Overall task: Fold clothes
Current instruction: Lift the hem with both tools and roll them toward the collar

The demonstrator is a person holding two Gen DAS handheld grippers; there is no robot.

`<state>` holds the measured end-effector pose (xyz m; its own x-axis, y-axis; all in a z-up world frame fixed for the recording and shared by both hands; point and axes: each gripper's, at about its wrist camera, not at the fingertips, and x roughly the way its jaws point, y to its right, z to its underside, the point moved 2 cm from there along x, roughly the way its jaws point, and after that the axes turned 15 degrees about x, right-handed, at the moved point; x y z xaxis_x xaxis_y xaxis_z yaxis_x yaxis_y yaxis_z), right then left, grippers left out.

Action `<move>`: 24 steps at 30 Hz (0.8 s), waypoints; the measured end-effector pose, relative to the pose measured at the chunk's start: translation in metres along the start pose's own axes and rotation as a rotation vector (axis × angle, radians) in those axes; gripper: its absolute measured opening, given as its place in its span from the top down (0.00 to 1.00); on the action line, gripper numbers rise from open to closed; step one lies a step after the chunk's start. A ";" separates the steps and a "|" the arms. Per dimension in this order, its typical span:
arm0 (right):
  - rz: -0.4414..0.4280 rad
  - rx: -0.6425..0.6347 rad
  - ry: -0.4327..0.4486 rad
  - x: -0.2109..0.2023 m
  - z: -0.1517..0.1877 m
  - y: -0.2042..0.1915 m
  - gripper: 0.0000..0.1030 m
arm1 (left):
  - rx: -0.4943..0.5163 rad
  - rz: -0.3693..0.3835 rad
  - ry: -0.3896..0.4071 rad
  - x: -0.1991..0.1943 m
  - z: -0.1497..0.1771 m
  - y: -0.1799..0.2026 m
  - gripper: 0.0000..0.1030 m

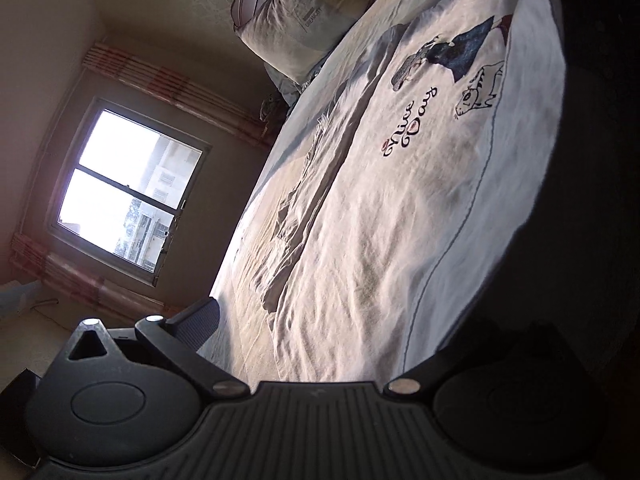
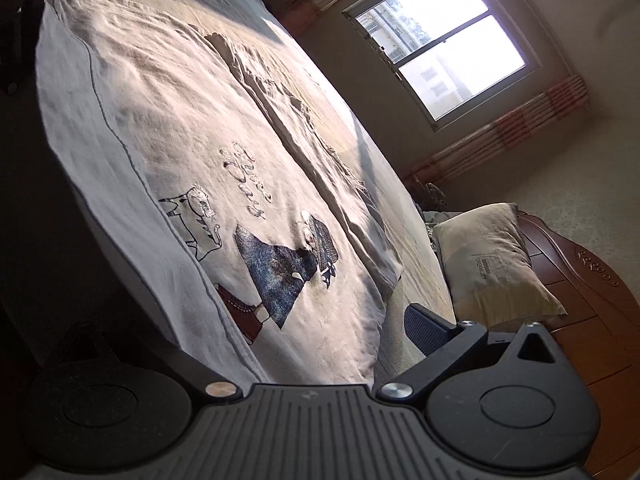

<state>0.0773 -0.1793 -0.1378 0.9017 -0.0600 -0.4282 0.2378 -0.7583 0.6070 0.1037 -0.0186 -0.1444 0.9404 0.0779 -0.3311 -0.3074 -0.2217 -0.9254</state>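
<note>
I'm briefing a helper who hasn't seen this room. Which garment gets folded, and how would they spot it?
Find the bed beneath the window. Spread flat across it is a white T-shirt. Unlike the plain pillow at the headboard, it bears a print of a figure in a blue dress beside an outlined cat.

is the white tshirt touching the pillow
Apart. The right wrist view shows a strip of bed sheet between the t-shirt and the pillow.

The shirt (image 1: 360, 208) is white with a print: a figure in a blue dress and red-brown boots, a line-drawn cat, dark script lettering. The pillow (image 2: 492, 256) is beige. The curtains (image 1: 160, 80) carry red-and-white stripes. The headboard (image 2: 592, 292) is reddish-brown wood.
</note>
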 end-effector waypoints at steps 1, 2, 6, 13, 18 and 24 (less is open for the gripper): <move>0.022 -0.007 -0.013 0.002 0.004 0.005 0.00 | 0.006 -0.006 -0.002 0.001 0.000 -0.001 0.00; 0.048 -0.019 -0.023 0.004 0.007 0.007 0.00 | 0.012 -0.012 -0.004 0.002 -0.001 -0.001 0.01; 0.085 -0.047 -0.011 0.008 0.010 0.002 0.00 | 0.037 -0.036 -0.011 0.006 -0.003 -0.003 0.00; 0.183 -0.055 0.022 0.006 0.017 0.013 0.00 | 0.079 -0.030 -0.038 0.016 -0.006 -0.005 0.00; 0.173 -0.038 -0.003 0.013 0.021 0.014 0.00 | 0.104 -0.055 -0.045 0.018 -0.004 0.000 0.00; 0.213 -0.030 0.037 0.009 0.019 0.016 0.00 | 0.107 -0.071 -0.090 0.022 -0.001 0.000 0.00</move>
<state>0.0822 -0.2046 -0.1445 0.9451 -0.1927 -0.2638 0.0506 -0.7114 0.7009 0.1250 -0.0183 -0.1514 0.9448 0.1779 -0.2750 -0.2591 -0.1078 -0.9598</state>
